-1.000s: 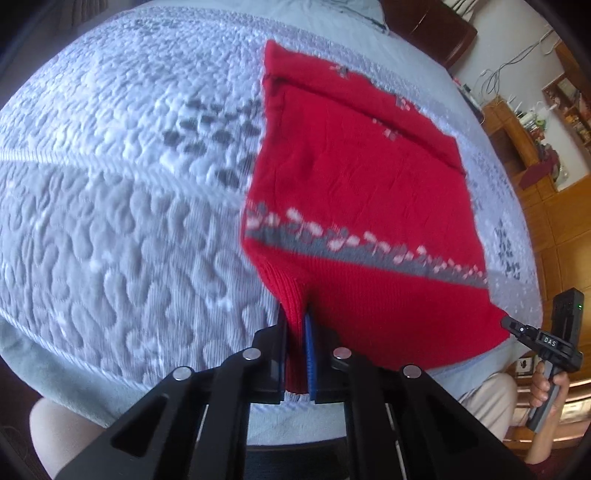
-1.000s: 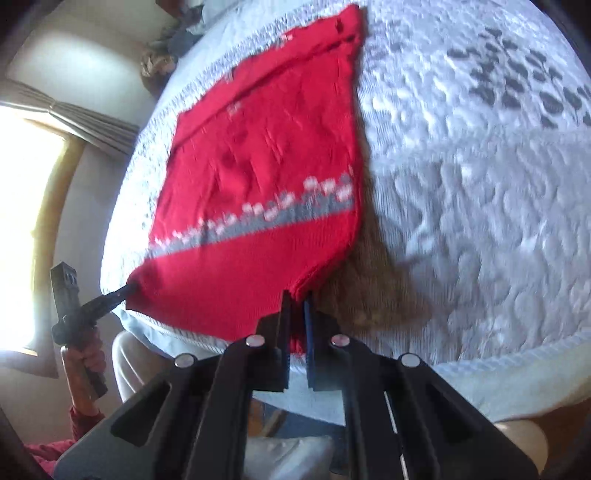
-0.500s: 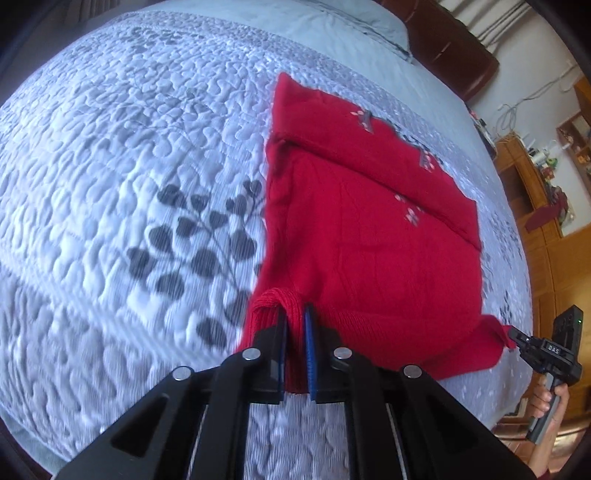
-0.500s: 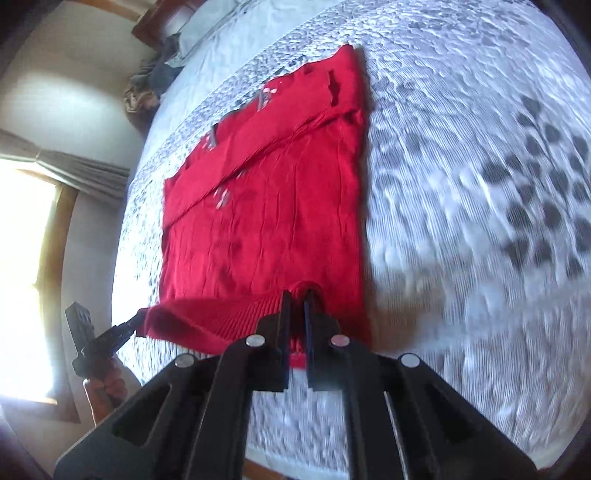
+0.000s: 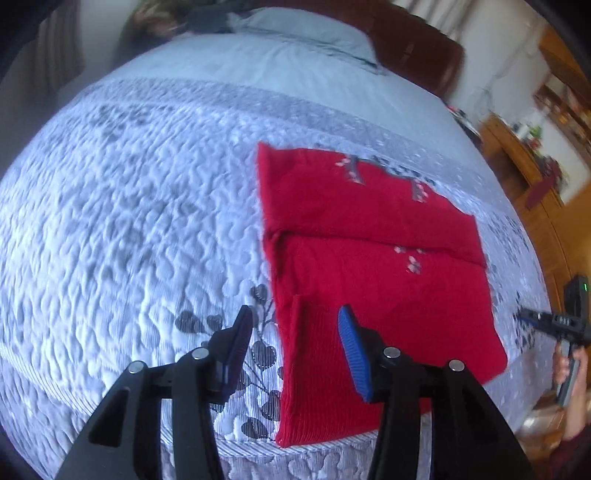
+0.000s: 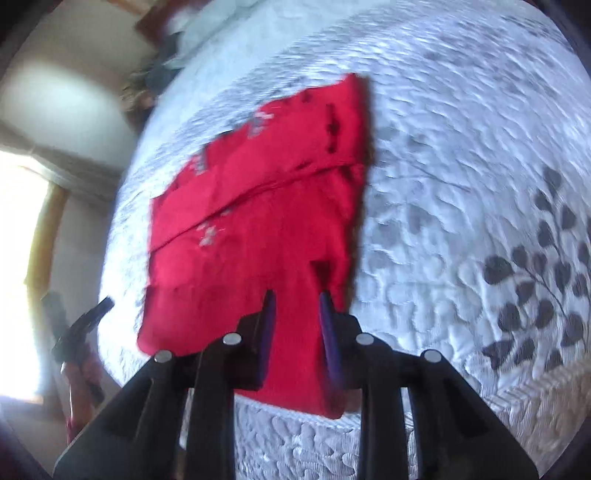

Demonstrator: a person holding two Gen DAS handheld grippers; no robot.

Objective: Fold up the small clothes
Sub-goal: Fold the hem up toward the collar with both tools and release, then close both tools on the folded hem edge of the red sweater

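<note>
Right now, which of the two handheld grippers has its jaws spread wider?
The left gripper: its blue-padded jaws gape wide above the red knitted sweater. The right gripper is open too, but narrower.

Left gripper (image 5: pixel 295 332) hides part of the red sweater's (image 5: pixel 369 258) near hem

Quilt (image 5: pixel 129 221) white with grey leaf print, pillow (image 5: pixel 303 33) at far end, dark headboard (image 5: pixel 417 44), wooden cabinet (image 5: pixel 517 147), bright window (image 6: pixel 18 258), curtain (image 6: pixel 74 177)

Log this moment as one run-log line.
stage: fold laid | left gripper: open, over sweater edge | right gripper: open | red sweater: folded flat on bedspread
</note>
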